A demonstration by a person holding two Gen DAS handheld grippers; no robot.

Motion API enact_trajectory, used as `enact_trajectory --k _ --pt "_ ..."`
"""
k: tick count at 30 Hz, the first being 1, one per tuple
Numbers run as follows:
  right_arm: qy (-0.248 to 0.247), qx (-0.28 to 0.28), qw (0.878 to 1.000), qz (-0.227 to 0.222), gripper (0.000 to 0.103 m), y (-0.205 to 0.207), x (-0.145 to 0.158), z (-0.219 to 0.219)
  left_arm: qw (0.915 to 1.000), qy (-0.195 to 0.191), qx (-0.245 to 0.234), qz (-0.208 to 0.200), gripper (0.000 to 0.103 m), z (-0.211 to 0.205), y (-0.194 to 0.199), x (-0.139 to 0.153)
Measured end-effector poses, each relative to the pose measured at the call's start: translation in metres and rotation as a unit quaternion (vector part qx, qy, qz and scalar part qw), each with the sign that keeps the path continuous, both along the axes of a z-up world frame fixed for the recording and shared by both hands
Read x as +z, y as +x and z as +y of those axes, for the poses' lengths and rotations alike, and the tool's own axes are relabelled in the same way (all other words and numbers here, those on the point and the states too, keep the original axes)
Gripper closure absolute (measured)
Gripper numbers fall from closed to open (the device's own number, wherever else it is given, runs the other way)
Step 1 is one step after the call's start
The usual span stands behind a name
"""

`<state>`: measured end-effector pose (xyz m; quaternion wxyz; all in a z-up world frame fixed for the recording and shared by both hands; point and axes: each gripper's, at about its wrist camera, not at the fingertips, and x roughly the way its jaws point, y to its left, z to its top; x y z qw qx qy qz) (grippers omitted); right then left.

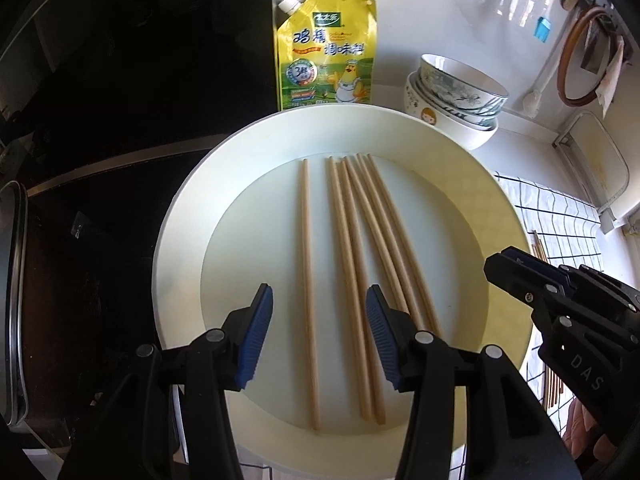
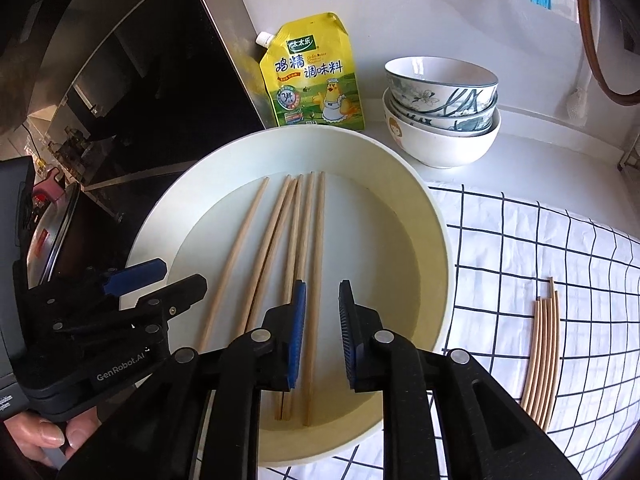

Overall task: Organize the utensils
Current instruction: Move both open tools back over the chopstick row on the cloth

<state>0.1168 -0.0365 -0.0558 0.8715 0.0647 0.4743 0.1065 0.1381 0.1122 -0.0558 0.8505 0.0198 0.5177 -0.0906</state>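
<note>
My left tongs [image 1: 320, 334]: jaws spread about halfway, nothing between the blue pads; they hang over the near part of the round tray, above the gap between the lone chopstick and the bundle.
My right tongs [image 2: 322, 336]: jaws parted a little, empty; one chopstick runs under the gap between the pads, but they do not touch it.
Round tray [image 1: 176, 220]: cream, with a raised rim, sitting partly on the checked cloth and just beside the black stovetop.
Chopsticks in the tray [image 1: 356, 264]: six wooden ones lying flat, tips pointing away from me; one lies apart on the left, the other five are bunched and fan out toward me.
Chopsticks on the cloth [image 2: 544, 356]: a second bunch lying side by side, to the right of the tray and apart from it; I count perhaps six, the edge of the view bends them.
Checked cloth [image 2: 520, 240]: white with dark lines, spread on the counter.
Yellow pouch [image 2: 314, 76]: standing upright behind the tray.
Bowls [image 2: 440, 108]: stacked, right of the pouch.
My hand [image 2: 44, 436]: fingers wrapped round the left handle.
</note>
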Motion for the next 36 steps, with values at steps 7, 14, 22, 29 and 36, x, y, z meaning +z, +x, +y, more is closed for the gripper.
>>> enact_trajectory --k 7,14,22,29,36 --pt "0.009 -0.026 0.999 -0.029 0.083 -0.032 0.017 -0.016 0.9995 -0.001 -0.022 -0.025 0.052 -0.015 -0.023 0.018" --pt "0.013 -0.048 0.998 -0.049 0.081 -0.062 0.032 -0.038 0.9985 -0.003 -0.041 -0.036 0.052 -0.035 -0.045 0.031" --pt "0.017 -0.061 0.996 -0.055 0.081 -0.087 0.039 -0.064 0.9980 -0.003 -0.052 -0.035 0.052 -0.059 -0.065 0.036" --pt "0.022 -0.065 0.996 -0.052 0.081 -0.102 0.038 -0.086 0.9980 -0.001 -0.054 -0.033 0.052 -0.079 -0.081 0.036" --pt "0.023 -0.066 0.996 -0.048 0.081 -0.109 0.040 -0.111 0.9981 0.000 -0.053 -0.029 0.052 -0.101 -0.092 0.036"
